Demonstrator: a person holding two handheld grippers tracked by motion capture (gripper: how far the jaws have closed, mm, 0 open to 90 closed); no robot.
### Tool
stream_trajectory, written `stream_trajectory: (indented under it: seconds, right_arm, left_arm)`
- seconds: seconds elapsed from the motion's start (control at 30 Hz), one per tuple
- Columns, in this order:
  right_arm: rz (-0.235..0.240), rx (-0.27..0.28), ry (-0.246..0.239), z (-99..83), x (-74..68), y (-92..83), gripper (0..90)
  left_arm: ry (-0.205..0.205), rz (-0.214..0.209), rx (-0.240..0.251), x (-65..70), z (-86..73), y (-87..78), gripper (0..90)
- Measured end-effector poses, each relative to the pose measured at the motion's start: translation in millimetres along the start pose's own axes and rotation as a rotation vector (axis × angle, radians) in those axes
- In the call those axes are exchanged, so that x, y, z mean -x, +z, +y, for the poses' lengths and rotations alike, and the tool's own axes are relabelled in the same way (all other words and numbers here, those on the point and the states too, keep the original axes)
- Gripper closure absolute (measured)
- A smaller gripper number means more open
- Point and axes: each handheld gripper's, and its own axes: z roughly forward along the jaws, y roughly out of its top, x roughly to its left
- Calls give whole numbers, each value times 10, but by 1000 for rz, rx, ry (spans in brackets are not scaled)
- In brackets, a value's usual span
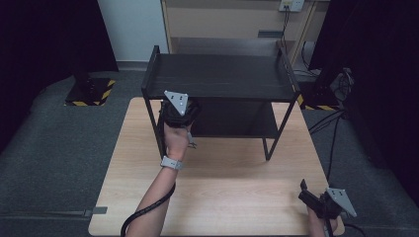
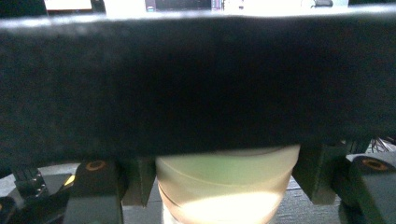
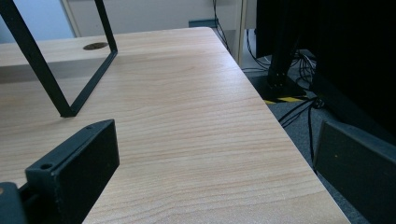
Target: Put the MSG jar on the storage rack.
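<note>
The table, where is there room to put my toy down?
The table is bare between the shelf's front legs and the near edge, from the left forearm across to the right gripper. It is crowded at the shelf's front left, where the left gripper holds a pale cup.

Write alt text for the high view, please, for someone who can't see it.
A person's left hand holds a gripper up against the front edge of a black two-level shelf standing on a light wooden table. The right gripper rests near the table's front right corner, away from the shelf.
</note>
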Motion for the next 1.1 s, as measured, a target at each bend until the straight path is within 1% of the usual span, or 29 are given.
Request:
stream_trajectory:
  seconds: [0.33,0.6,0.67,0.8,0.83,0.87,0.9,0.93,0.97,1.0,1.07,1.1]
  right_arm:
    - [-2,-2,-7,2,-11,1,5]
    - [-2,-3,-7,3,-14,1,5]
    - [-2,-3,-7,3,-12,2,5]
    - [-2,-3,-5,4,-12,1,5]
    - [-2,-3,-5,4,-12,1,5]
    - [-2,-3,-6,3,-13,1,5]
    - [-2,-3,-3,3,-12,-1,5]
    - [-2,-3,-3,3,-12,-1,5]
    - [-2,-3,-1,3,-12,-2,5]
    - [-2,-3,1,4,-11,-3,5]
    - [-2,-3,1,3,-10,-3,5]
    - [-1,-4,3,4,-10,-4,5]
  left_arm:
    - [-15,-10,-27,-55,58,62,327]
    - [-44,-23,-33,-129,66,67,326]
    - [-37,-18,-35,-127,69,65,321]
    - [-16,-33,-16,-128,24,38,245]
    - [-16,-33,-16,-128,24,38,217]
    - [-19,-38,-12,-130,6,22,217]
    - [-33,-59,-14,-152,-18,-11,161]
    - [-33,-59,-14,-152,-18,-11,124]
    - [-30,-66,-13,-151,-38,-36,124]
    - [-24,-68,-10,-148,-54,-54,92]
    - [-21,-65,-21,-124,-70,-113,29]
    - [-23,-69,-25,-121,-81,-150,24]
